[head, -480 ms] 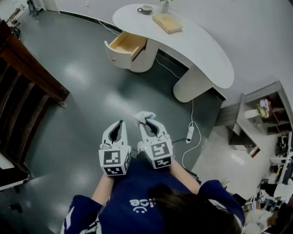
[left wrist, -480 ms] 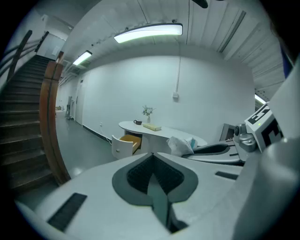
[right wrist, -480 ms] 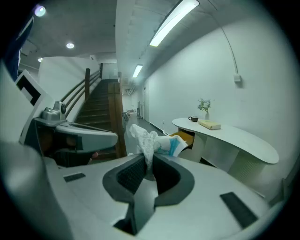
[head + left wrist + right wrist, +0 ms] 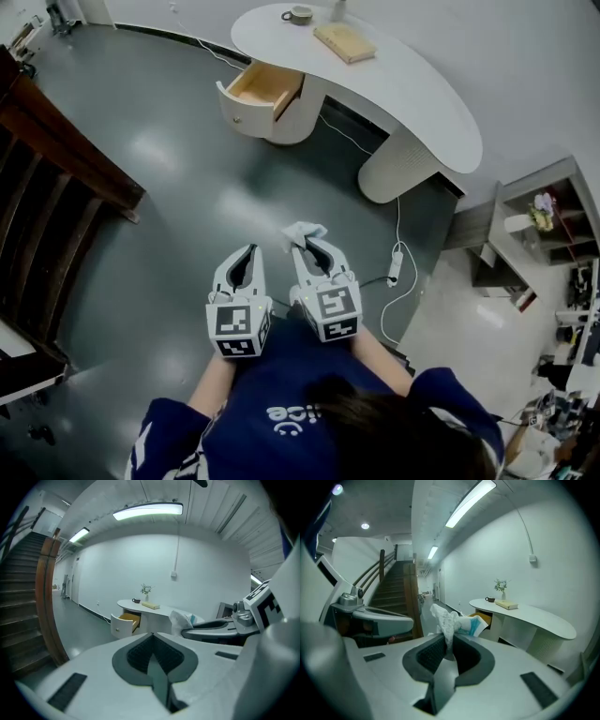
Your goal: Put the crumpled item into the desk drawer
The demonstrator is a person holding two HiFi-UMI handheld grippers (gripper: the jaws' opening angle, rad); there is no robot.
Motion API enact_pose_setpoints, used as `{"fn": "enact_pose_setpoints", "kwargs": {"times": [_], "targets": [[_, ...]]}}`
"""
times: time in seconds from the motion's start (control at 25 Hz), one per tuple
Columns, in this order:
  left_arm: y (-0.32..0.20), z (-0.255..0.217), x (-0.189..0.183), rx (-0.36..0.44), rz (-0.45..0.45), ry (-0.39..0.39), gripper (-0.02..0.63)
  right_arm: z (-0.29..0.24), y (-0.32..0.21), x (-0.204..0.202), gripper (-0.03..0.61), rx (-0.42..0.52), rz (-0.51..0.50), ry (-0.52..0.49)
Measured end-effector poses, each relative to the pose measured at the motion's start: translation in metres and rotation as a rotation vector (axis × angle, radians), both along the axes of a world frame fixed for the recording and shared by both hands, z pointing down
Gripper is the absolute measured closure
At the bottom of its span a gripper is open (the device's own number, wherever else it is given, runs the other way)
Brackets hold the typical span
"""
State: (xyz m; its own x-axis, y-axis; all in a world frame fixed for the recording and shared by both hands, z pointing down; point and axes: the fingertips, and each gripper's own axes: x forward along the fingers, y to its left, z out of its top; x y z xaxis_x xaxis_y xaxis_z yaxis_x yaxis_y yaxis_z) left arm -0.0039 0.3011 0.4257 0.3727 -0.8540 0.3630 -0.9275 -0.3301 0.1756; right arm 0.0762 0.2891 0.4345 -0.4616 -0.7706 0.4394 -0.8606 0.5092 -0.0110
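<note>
Dark grey floor (image 4: 178, 187) fills most of the head view. A curved white desk (image 4: 412, 94) runs across the top, and its wood-lined drawer (image 4: 262, 89) stands pulled open at upper centre. A book (image 4: 343, 43) and a cup (image 4: 298, 16) sit on the desktop. At lower centre the right gripper (image 4: 310, 242) pinches the crumpled item (image 4: 302, 231), a white wad with a blue patch, well apart from the drawer. Just left of it, the left gripper (image 4: 246, 253) has its jaws pressed together on nothing. Dark stairs (image 4: 47, 178) fill the left edge.
</note>
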Motion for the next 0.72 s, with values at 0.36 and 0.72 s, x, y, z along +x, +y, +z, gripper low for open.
{"fn": "enact_pose_setpoints", "kwargs": {"times": [0.36, 0.72], "targets": [[-0.015, 0.006, -0.012, 0.011, 0.009, -0.005, 0.609, 0.01, -0.006, -0.011, 0.52, -0.006, 0.014, -0.014], [-0.078, 0.016, -0.011, -0.009, -0.052, -0.025, 0.611, 0.009, -0.087, 0.004, 0.52, 0.021, -0.004, -0.045]]}}
